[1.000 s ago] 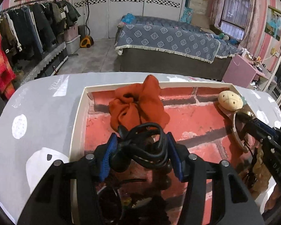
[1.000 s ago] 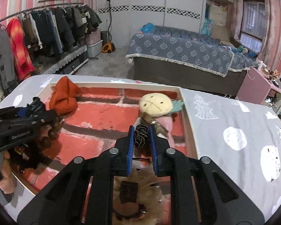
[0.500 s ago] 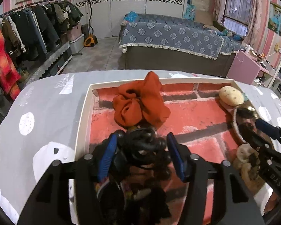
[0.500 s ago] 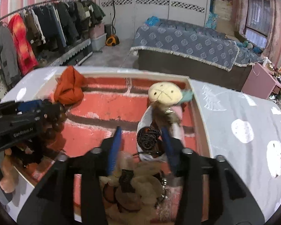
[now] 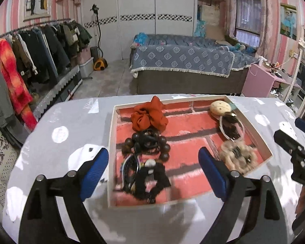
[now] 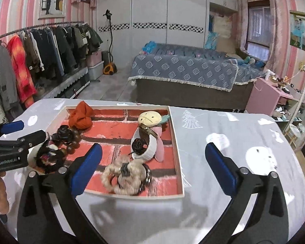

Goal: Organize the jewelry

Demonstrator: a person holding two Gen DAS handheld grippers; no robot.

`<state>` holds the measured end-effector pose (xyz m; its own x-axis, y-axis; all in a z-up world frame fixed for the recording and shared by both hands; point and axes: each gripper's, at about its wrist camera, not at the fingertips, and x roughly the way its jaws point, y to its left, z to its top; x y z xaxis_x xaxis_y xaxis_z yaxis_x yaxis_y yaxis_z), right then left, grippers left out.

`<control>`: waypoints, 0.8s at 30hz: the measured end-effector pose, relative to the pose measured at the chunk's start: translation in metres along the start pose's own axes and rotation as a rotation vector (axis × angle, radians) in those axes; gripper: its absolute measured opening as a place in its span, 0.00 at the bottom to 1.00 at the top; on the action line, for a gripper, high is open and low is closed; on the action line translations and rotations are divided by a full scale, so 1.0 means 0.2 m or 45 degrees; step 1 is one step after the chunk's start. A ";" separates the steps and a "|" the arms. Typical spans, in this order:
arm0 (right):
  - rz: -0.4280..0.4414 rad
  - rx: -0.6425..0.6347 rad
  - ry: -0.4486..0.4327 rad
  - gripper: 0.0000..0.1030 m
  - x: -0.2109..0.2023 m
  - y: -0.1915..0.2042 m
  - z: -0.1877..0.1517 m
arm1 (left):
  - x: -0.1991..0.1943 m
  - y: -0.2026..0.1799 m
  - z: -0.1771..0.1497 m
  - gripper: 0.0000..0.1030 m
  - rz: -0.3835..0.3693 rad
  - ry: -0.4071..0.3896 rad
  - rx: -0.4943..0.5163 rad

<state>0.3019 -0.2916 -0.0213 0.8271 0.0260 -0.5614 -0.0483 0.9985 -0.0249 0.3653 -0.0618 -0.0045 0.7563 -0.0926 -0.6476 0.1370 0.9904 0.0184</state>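
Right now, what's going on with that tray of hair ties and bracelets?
A person is sorting jewelry into a tray with a gripper in each hand. Both the left gripper and the right gripper have just been opening and hold nothing. The black hair ties lie on the bead bracelet, below the orange scrunchie. The dark coil tie sits in the white bangle.

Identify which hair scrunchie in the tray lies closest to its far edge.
The orange scrunchie, bunched against the tray's far wall; the black and beige fluffy ones lie near the front.
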 end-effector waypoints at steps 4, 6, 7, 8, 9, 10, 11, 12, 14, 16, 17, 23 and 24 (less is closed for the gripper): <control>-0.001 0.016 -0.040 0.96 -0.18 0.02 -0.06 | -0.20 0.02 -0.08 0.89 -0.010 -0.065 -0.026; -0.001 0.024 -0.052 0.96 -0.26 0.03 -0.10 | -0.28 0.02 -0.11 0.93 -0.012 -0.093 -0.048; -0.002 0.027 -0.054 0.96 -0.31 0.05 -0.13 | -0.33 0.03 -0.14 0.94 -0.014 -0.111 -0.056; -0.001 0.026 -0.056 0.96 -0.35 0.06 -0.16 | -0.38 0.04 -0.17 0.95 -0.015 -0.123 -0.058; 0.000 0.021 -0.062 0.96 -0.39 0.08 -0.19 | -0.41 0.05 -0.19 0.96 -0.017 -0.131 -0.057; -0.001 0.018 -0.067 0.96 -0.42 0.09 -0.21 | -0.45 0.05 -0.22 0.96 -0.028 -0.145 -0.050; -0.002 0.017 -0.076 0.96 -0.45 0.12 -0.23 | -0.48 0.05 -0.25 0.96 -0.034 -0.156 -0.047; 0.001 0.019 -0.087 0.96 -0.49 0.13 -0.25 | -0.53 0.07 -0.29 0.96 -0.033 -0.169 -0.055; 0.011 0.038 -0.109 0.96 -0.56 0.16 -0.31 | -0.59 0.08 -0.33 0.96 -0.036 -0.184 -0.074; 0.043 0.054 -0.124 0.96 -0.61 0.17 -0.35 | -0.64 0.09 -0.38 0.96 -0.043 -0.212 -0.074; 0.049 0.056 -0.129 0.96 -0.62 0.17 -0.35 | -0.67 0.09 -0.41 0.96 -0.026 -0.233 -0.064; 0.042 0.083 -0.165 0.96 -0.67 0.17 -0.38 | -0.69 0.09 -0.51 0.96 0.037 -0.291 -0.055; 0.037 0.083 -0.166 0.96 -0.67 0.16 -0.39 | -0.69 0.10 -0.52 0.96 0.040 -0.299 -0.054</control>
<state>0.1456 -0.2665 -0.0103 0.8920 0.0565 -0.4485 -0.0400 0.9981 0.0462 0.1968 -0.0192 0.0065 0.8886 -0.0782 -0.4520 0.0879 0.9961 0.0003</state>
